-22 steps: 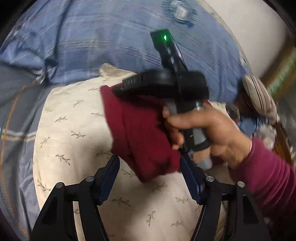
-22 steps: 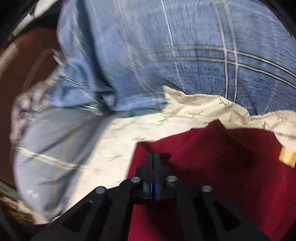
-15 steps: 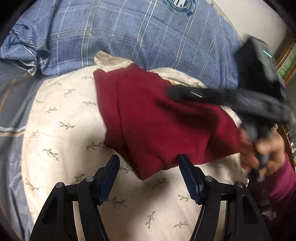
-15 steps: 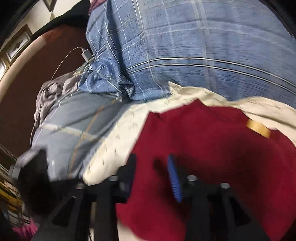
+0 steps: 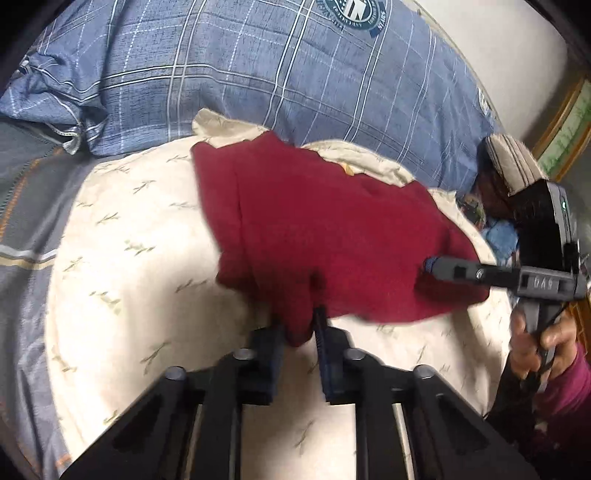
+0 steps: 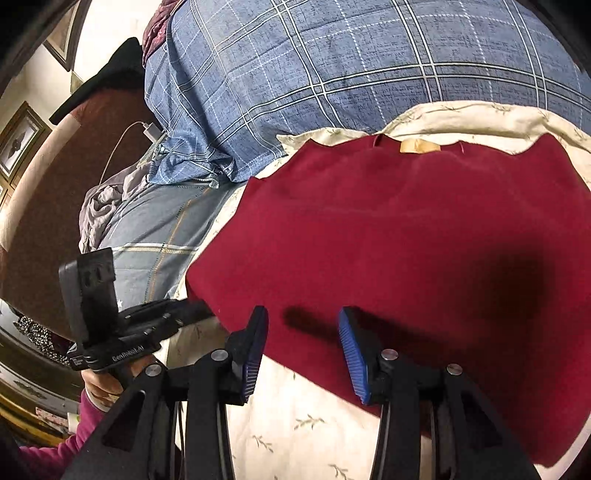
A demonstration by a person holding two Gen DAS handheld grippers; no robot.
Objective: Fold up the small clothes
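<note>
Left claw (image 5: 299, 332) pinches the near corner of the red garment (image 5: 332, 236); right claw (image 6: 303, 339) spread at its edge.

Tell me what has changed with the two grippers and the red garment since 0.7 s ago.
The right gripper opened, let go of the red garment and drew back to its edge. The left gripper, open before, closed on the near corner. The garment was spread flatter. The cream pillow stayed put.

"GenRobot.AI" on the left hand-held gripper (image 6: 207, 312), round emblem on plaid pillow (image 5: 351, 14) unreadable
</note>
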